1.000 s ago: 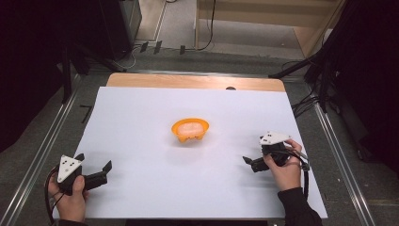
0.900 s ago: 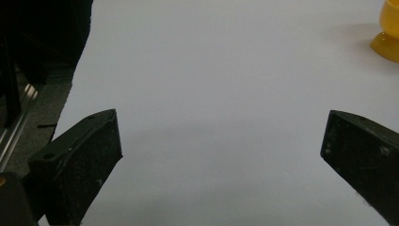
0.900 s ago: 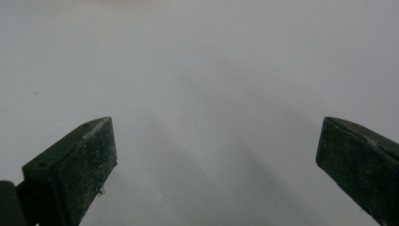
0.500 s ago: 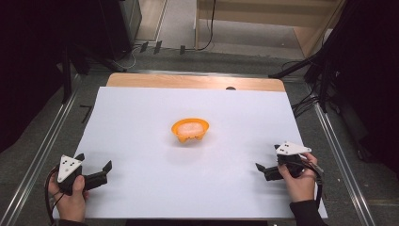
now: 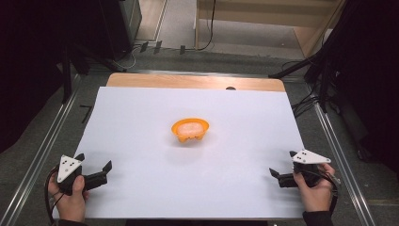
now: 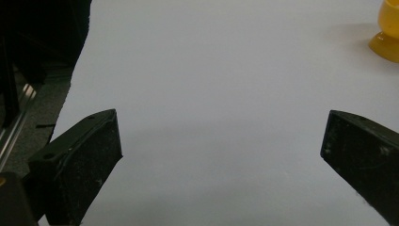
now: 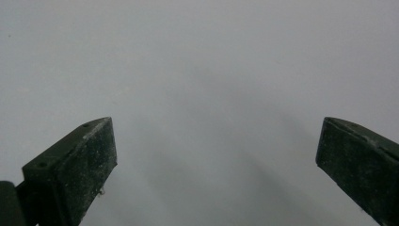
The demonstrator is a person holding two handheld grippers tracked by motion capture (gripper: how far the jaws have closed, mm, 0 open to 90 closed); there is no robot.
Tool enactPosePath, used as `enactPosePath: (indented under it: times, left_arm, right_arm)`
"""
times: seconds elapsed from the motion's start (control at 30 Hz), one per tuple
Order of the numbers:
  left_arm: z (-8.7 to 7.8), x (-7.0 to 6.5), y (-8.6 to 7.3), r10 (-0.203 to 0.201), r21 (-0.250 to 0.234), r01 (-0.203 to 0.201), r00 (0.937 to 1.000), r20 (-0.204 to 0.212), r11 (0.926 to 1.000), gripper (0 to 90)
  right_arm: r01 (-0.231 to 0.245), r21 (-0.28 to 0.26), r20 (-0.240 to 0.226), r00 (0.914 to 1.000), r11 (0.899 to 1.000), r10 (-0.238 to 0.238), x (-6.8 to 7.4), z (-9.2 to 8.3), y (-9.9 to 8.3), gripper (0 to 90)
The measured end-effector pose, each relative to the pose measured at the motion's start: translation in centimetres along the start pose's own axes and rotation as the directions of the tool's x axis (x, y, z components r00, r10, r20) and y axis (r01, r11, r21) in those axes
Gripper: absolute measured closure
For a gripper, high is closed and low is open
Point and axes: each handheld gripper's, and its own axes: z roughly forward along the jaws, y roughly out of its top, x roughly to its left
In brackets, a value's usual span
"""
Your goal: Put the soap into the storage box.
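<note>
An orange bowl (image 5: 190, 130) with something pale inside stands at the middle of the white table sheet (image 5: 141, 113). In the left gripper view its orange side (image 6: 388, 33) shows at the top right. My left gripper (image 5: 94, 160) rests near the front left corner, held by a hand, open, with nothing between its jaws (image 6: 221, 136). Near the front right edge my right gripper (image 5: 282, 163) is also open and empty; the right gripper view has its two black jaws wide apart over bare white sheet (image 7: 216, 141). Both grippers are well apart from the bowl.
A strip of wooden tabletop (image 5: 188, 81) shows beyond the sheet's far edge. Metal rails (image 5: 44, 146) run along both sides of the table. Cables and dark stands lie on the floor behind and to the right.
My right gripper has moved right and toward the front edge, away from the bowl. The left gripper and the bowl have stayed put.
</note>
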Motion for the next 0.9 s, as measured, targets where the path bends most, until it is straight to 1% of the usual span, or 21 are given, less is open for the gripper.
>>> enactPosePath:
  times: [0.23,0.37,0.5,0.63,0.9]
  left_arm:
    - [0.0,0.0,0.0,-0.002,0.001,0.002,1.0,0.004,1.0,0.0]
    - [0.0,0.0,0.0,0.0,0.001,0.0,1.0,0.003,1.0,0.0]
    - [0.0,0.0,0.0,0.002,0.002,-0.002,1.0,0.0,1.0,0.0]
    - [0.0,0.0,0.0,0.0,0.001,0.0,1.0,0.002,1.0,0.0]
    - [0.0,0.0,0.0,-0.001,0.002,0.001,1.0,0.003,1.0,0.0]
  right_arm:
    - [-0.013,-0.001,0.019,0.9997,1.0,0.013,-0.4,-1.0,-1.0,0.0]
    - [-0.035,0.008,0.038,0.9987,0.999,0.034,-0.7,-1.7,-1.9,0.0]
    - [-0.051,0.003,0.044,0.9977,0.999,0.051,-1.1,-2.4,-2.5,0.0]
    - [-0.053,0.002,0.052,0.9972,0.999,0.053,-1.3,-2.8,-3.0,0.0]
    - [-0.077,-0.007,0.068,0.9947,0.997,0.077,-1.7,-3.8,-3.9,0.0]
